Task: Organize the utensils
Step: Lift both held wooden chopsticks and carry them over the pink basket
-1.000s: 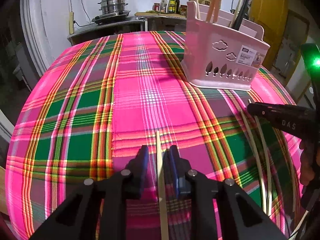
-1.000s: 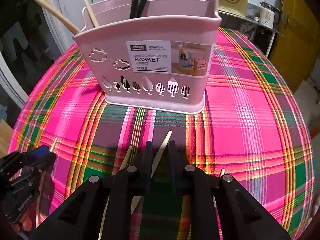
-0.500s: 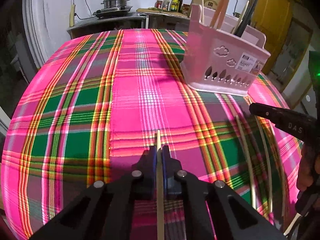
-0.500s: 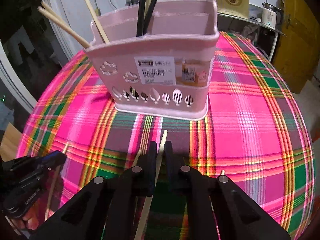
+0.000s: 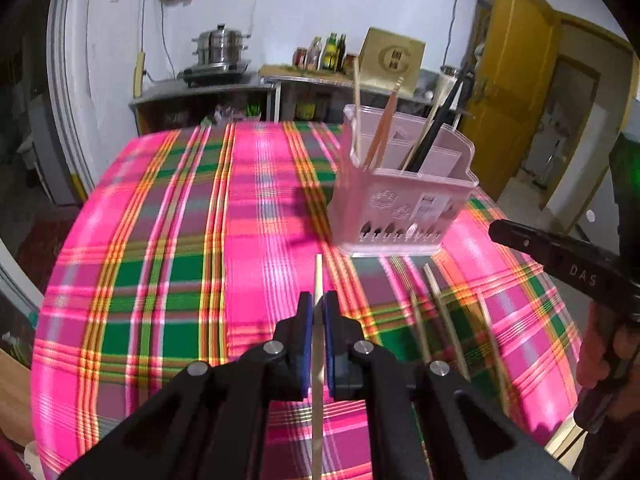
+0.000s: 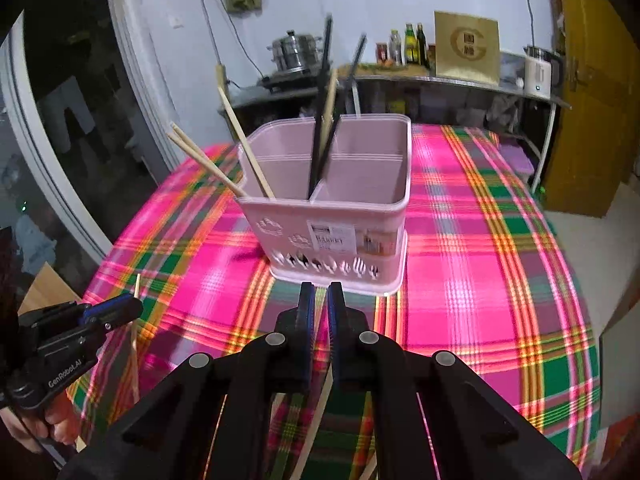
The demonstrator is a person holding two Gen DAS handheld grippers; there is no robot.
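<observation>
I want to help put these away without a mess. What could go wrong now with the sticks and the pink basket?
1. The left gripper pinches its wooden chopstick near one end, so the long part could swing or slip.
2. The pink basket already holds leaning chopsticks; a new one could knock them or tip the basket.
3. The right gripper also carries a chopstick, so both heading for the basket could bump.

A plaid tablecloth [image 5: 160,240] is spread over the table. A steel steamer pot [image 5: 219,49], bottles [image 5: 328,52] and a gold box [image 5: 394,60] are seen behind.
</observation>
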